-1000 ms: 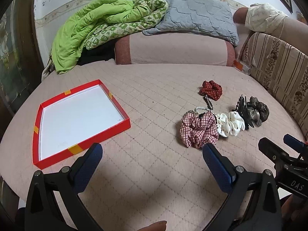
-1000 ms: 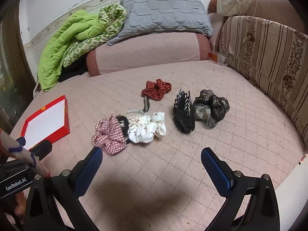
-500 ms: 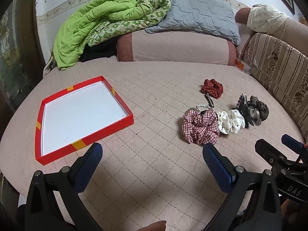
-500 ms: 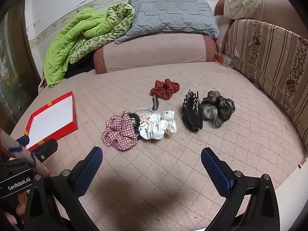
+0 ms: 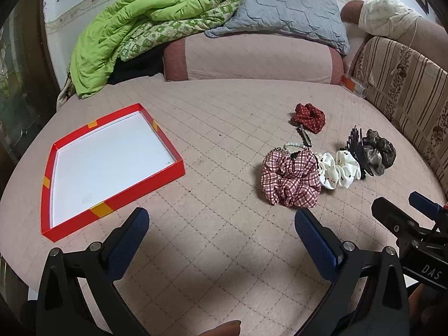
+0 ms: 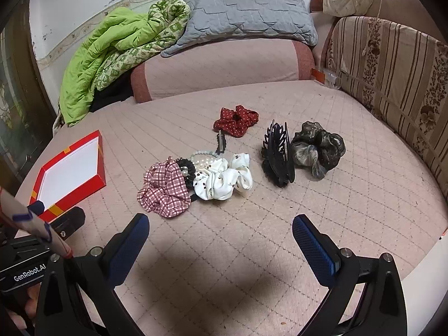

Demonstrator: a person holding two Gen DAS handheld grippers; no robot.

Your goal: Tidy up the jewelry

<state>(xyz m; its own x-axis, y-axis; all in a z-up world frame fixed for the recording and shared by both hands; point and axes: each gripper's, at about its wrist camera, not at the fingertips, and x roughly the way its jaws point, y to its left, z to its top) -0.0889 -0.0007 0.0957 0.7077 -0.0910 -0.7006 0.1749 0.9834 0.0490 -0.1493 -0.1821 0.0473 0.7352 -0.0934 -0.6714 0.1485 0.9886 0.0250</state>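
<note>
Two grippers hover low over a pink quilted bed [image 5: 224, 128], both with their blue-padded jaws spread wide apart and holding nothing. The left gripper [image 5: 221, 232] sits between a red tray [image 5: 117, 198] on its left and a cluster of hair accessories on its right. The tray has a white floor with nothing in it and lies well apart from the accessories.

The right gripper [image 6: 221, 235] faces the cluster directly. Nearest to it is a red-and-white checked scrunchie [image 6: 163, 190], touching a small black scrunchie [image 6: 187, 169] and a white scrunchie [image 6: 224, 180] with dark spots. A pearl bracelet [image 6: 203, 158] lies just behind the white one, and a dark hair clip [image 6: 220, 142] lies between the bracelet and a red dotted scrunchie [image 6: 236, 119] farther back. To the right, a black claw clip [image 6: 277, 154] rests just beside a grey-brown sheer scrunchie [image 6: 317, 148].

At the head of the bed, a green blanket [image 5: 134, 30] and a grey pillow [image 5: 282, 11] lie on a pink bolster [image 5: 252, 56]. A striped cushion [image 6: 392, 64] lines the right side.
</note>
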